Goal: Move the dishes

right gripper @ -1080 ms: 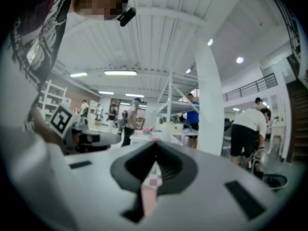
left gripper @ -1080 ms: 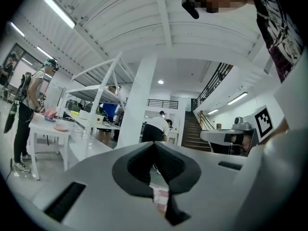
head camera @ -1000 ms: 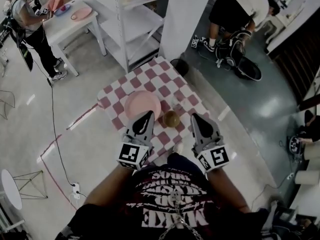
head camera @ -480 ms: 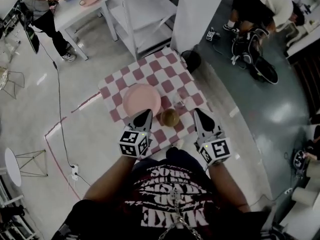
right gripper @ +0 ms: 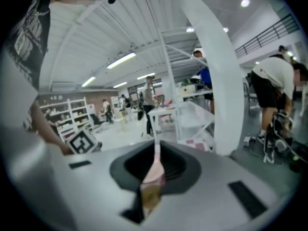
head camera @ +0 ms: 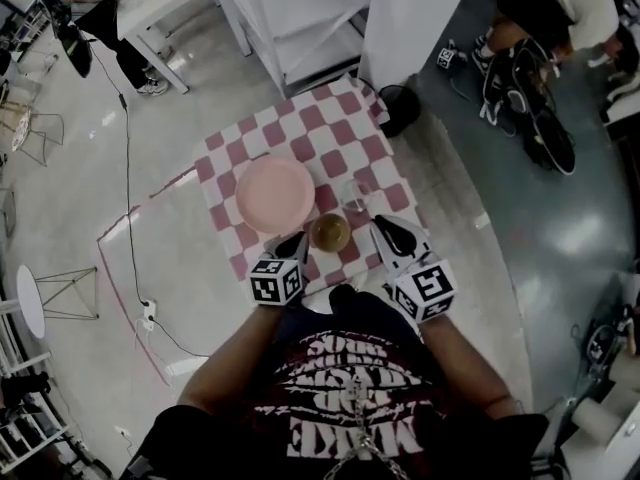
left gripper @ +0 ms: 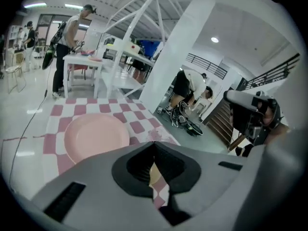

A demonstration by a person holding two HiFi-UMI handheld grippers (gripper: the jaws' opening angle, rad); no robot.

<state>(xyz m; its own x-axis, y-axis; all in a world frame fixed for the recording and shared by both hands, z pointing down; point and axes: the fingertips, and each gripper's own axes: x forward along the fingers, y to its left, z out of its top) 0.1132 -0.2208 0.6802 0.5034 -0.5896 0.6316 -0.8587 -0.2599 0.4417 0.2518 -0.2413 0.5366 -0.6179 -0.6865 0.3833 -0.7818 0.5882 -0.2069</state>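
Since the earlier frame we had brought both grippers lower and closer to our body, so that they no longer covered the near rim of the pink plate (head camera: pixel 275 194) but hung over the near edge of the table (head camera: pixel 228 164). Nearest to us were the two marker cubes, and in front of them the left gripper (head camera: pixel 297 240) and the right gripper (head camera: pixel 382 225), each with its jaws pressed together and with nothing grasped. In the left gripper view the left gripper (left gripper: pixel 154 146) showed only a thin slit between its jaws, and the right gripper (right gripper: pixel 156 146) looked the same in its own view. Between the two grippers the brown bowl (head camera: pixel 329 232) stood upright on the red and white checked cloth, and neither gripper touched it. A little further a clear glass (head camera: pixel 357 196) stood to the right of the plate. The plate lay flat on the left half of the cloth, just beside the bowl; we could not tell if they touched. Behind the table a dark round object (head camera: pixel 400 108) stood on the floor at the foot of a white pillar (head camera: pixel 410 18), with a white shelf rack (head camera: pixel 300 18) to its left. Far away a person (head camera: pixel 100 13) stood at a white table (head camera: pixel 175 3), and another person (head camera: pixel 560 8) bent over at the right.
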